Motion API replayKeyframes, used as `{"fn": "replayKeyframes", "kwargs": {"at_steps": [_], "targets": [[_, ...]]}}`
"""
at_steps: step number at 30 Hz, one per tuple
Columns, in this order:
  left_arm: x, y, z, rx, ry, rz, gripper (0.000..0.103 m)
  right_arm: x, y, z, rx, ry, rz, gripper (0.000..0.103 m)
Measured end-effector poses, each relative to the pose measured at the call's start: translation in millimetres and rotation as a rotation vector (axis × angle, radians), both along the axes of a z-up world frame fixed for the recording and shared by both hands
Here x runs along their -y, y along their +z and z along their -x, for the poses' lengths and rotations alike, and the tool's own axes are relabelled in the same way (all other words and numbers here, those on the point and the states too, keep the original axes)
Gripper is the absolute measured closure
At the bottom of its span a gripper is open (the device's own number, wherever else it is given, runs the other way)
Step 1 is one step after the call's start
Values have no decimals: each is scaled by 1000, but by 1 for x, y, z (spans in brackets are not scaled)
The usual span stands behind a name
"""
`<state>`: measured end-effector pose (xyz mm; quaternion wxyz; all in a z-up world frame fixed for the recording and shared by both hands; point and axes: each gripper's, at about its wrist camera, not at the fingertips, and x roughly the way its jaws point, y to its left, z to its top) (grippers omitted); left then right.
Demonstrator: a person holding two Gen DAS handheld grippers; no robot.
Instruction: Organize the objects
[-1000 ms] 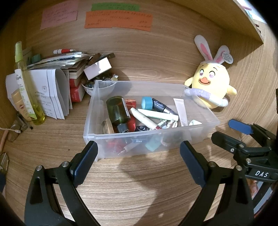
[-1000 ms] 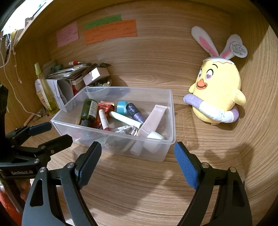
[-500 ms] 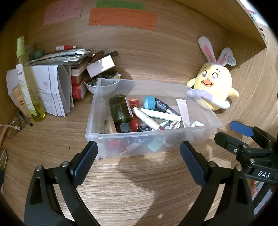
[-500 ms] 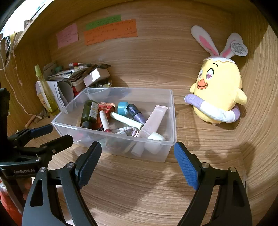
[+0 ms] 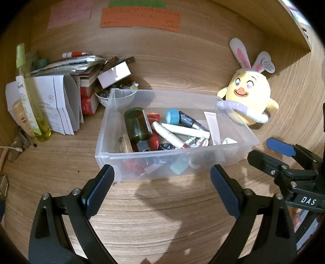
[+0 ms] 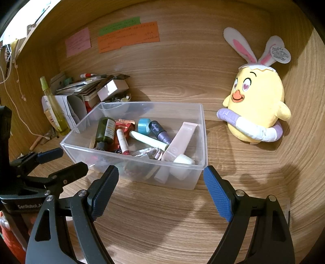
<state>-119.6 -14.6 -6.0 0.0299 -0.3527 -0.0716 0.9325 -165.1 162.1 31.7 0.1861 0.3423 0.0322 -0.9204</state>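
A clear plastic bin [image 5: 142, 155] [image 6: 203, 130] stands on the wooden desk, straight ahead in both wrist views. Inside lie a dark green bottle [image 5: 138, 126] [image 6: 106, 130], a red packet, a teal-capped jar, a purple bottle, white tubes and a pink tube [image 6: 180, 140]. My left gripper [image 5: 161, 176] is open just before the bin's front wall, with nothing between its fingers. My right gripper [image 6: 160, 174] is open too, near the bin's front right corner, holding nothing. Each gripper shows at the edge of the other's view: the right gripper [image 5: 259, 149], the left gripper [image 6: 73, 159].
A yellow plush chick with rabbit ears [image 5: 247, 95] [image 6: 256, 101] sits right of the bin against the wall. Left of the bin are a yellow spray bottle [image 5: 30, 101], folded papers and stacked books [image 5: 61, 97] and a small bowl [image 5: 105, 99]. Sticky notes [image 5: 140, 17] hang on the back panel.
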Motion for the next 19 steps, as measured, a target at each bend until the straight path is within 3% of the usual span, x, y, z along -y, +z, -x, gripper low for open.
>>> {"fn": "replayKeyframes", "kwargs": {"at_steps": [19], "targets": [[-2,4,-3,-35,-20,5,6,4,-1,-1,3,3,-3,19]]}}
